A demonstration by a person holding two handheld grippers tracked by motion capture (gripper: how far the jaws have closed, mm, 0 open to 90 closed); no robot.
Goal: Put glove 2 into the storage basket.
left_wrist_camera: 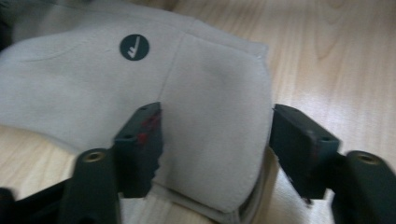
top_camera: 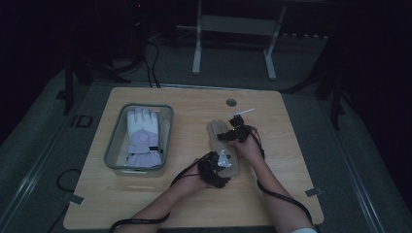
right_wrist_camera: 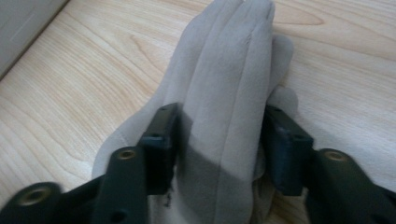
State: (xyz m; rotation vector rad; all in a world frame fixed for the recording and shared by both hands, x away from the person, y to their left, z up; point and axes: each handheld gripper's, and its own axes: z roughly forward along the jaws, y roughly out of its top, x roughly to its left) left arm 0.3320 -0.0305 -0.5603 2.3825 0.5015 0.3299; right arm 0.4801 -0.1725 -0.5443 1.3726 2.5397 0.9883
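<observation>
A beige suede glove point(top_camera: 217, 130) lies flat on the wooden table point(top_camera: 194, 204), right of centre. My left gripper point(top_camera: 225, 163) is at its cuff end. In the left gripper view the cuff point(left_wrist_camera: 205, 79) lies flat between the jaws of the left gripper point(left_wrist_camera: 215, 140); one jaw rests on the fabric and the other sits at its edge, with no pinch visible. My right gripper point(top_camera: 226, 135) is at the finger end. In the right gripper view the right gripper point(right_wrist_camera: 219, 140) has both pads pressed against the bunched glove fingers point(right_wrist_camera: 233, 56).
A grey bin point(top_camera: 112, 145) at the table's left holds a white and lilac padded glove point(top_camera: 142, 136). A round cable hole point(top_camera: 231, 102) sits near the far edge. Cables trail from both grippers toward the near edge. A white frame stands on the floor beyond the table.
</observation>
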